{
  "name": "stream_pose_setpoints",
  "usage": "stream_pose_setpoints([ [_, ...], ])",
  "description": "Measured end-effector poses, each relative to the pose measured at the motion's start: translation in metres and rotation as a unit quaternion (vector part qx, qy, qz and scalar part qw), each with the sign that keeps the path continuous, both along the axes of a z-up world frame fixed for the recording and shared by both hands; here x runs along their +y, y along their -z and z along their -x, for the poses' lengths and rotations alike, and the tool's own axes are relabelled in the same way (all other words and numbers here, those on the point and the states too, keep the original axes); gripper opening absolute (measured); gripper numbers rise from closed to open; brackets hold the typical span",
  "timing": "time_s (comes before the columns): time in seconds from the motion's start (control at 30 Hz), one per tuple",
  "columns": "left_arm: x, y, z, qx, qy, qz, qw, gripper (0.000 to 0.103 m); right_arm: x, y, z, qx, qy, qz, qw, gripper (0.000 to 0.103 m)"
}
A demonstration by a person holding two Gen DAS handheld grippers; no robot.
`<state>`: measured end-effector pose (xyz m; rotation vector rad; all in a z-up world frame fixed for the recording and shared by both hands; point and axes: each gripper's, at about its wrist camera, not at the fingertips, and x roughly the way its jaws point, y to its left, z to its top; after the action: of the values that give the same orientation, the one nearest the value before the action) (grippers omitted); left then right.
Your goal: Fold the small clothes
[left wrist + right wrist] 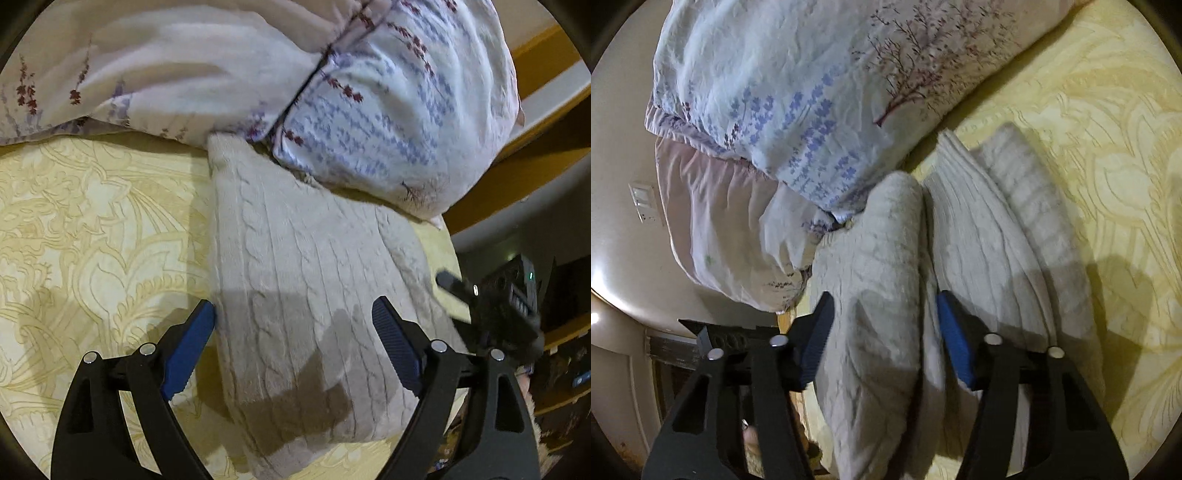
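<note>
A cream cable-knit sweater point(306, 280) lies folded lengthwise on the yellow patterned bedspread point(92, 229). My left gripper point(293, 321) is open, its blue pads spread over the sweater's near part, the left pad at the sweater's left edge. In the right wrist view the sweater point(982, 236) shows as stacked folds. My right gripper point(884, 317) is open around a raised fold of the sweater point(882, 258), one pad on each side; whether the pads press it I cannot tell. The right gripper also shows in the left wrist view point(491, 295), blurred at the sweater's right edge.
A floral white and lavender duvet and pillow point(369, 110) are piled at the sweater's far end, also in the right wrist view point(798, 110). The bed edge and dark floor lie right of the sweater point(554, 332). A wall with a switch plate point(644, 203) stands beyond.
</note>
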<state>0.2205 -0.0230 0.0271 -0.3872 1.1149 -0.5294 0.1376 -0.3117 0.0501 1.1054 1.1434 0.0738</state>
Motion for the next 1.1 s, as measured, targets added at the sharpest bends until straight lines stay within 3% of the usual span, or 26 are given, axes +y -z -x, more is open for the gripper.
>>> stream_pose_setpoints([
  [0.2, -0.001, 0.001, 0.003, -0.008, 0.006, -0.004, 0.9999, 0.088, 0.002, 0.013, -0.014, 0.007, 0.007, 0.012, 1.0, 0.038],
  [0.27, -0.002, 0.001, 0.002, -0.008, 0.005, -0.004, 0.9999, 0.089, 0.002, 0.014, -0.016, 0.006, 0.01, 0.023, 1.0, 0.019],
  [0.57, 0.002, -0.003, 0.006, -0.011, 0.01, 0.017, 0.9997, 0.091, 0.001, -0.027, 0.001, -0.038, -0.008, 0.125, 0.991, 0.014],
  [1.0, -0.012, -0.001, 0.017, -0.009, 0.045, 0.015, 0.9988, 0.091, -0.027, -0.054, 0.026, -0.031, 0.004, 0.213, 0.977, 0.013],
  [1.1, -0.016, -0.001, 0.018, -0.011, 0.056, 0.018, 0.9982, 0.091, -0.036, -0.057, 0.026, -0.028, 0.009, 0.23, 0.973, 0.008],
])
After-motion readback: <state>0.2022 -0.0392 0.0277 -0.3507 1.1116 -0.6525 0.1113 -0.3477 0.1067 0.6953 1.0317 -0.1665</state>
